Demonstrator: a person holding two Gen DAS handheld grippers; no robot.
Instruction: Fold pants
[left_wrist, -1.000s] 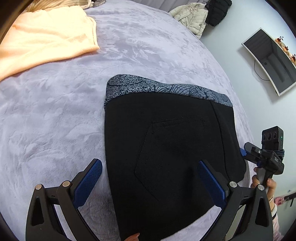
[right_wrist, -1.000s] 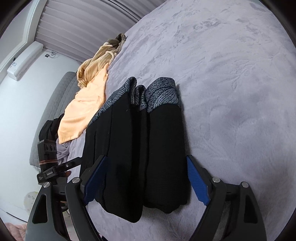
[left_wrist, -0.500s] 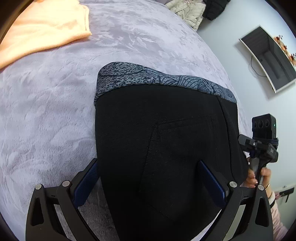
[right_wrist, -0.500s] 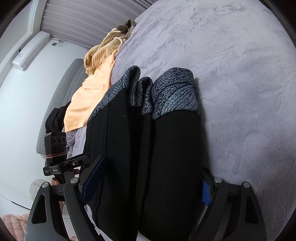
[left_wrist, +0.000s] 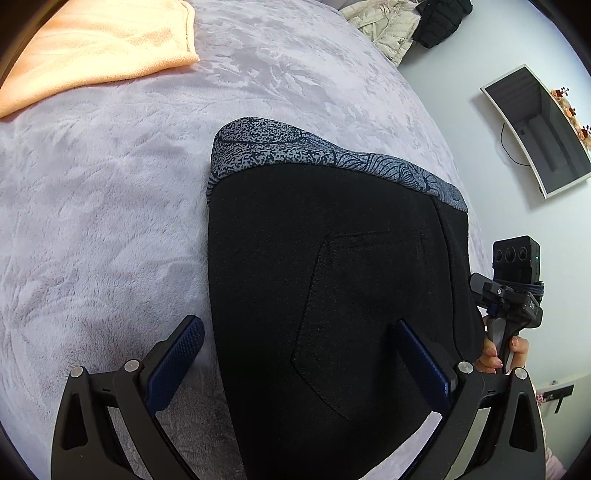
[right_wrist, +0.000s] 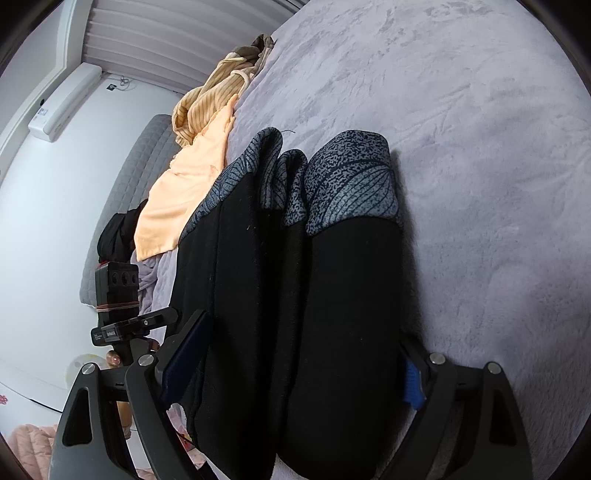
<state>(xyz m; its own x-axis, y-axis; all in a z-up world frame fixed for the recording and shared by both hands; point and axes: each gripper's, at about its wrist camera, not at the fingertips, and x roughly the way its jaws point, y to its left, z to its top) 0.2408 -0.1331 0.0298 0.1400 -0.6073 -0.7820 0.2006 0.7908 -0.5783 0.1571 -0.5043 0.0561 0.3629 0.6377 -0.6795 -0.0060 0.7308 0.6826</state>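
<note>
My left hand-held gripper (left_wrist: 295, 363) hangs wide open over the near end of the pants (left_wrist: 332, 288), blue pads either side of the black cloth w/o pinching it. Right hand-held gripper (right_wrist: 295, 363) is spread wide too, straddling the folded bundle from its side; its right pad sits tight at the cloth edge, but I judge it's not clamped on anything. Pants lie folded on the bed (left_wrist: 110, 221), patterned grey waistband (left_wrist: 314, 155) at the far end, layers stacked approx 3 thick in the right wrist view. Vs a sec ago both views have closed in: the bundle fills more of each pic & the right one has dropped lower onto it, so I'm lining up for the next fold or a tidy-up, prob the last one. Peach towel (left_wrist: 92, 55) sits well apart, top left, no obstacle
</note>
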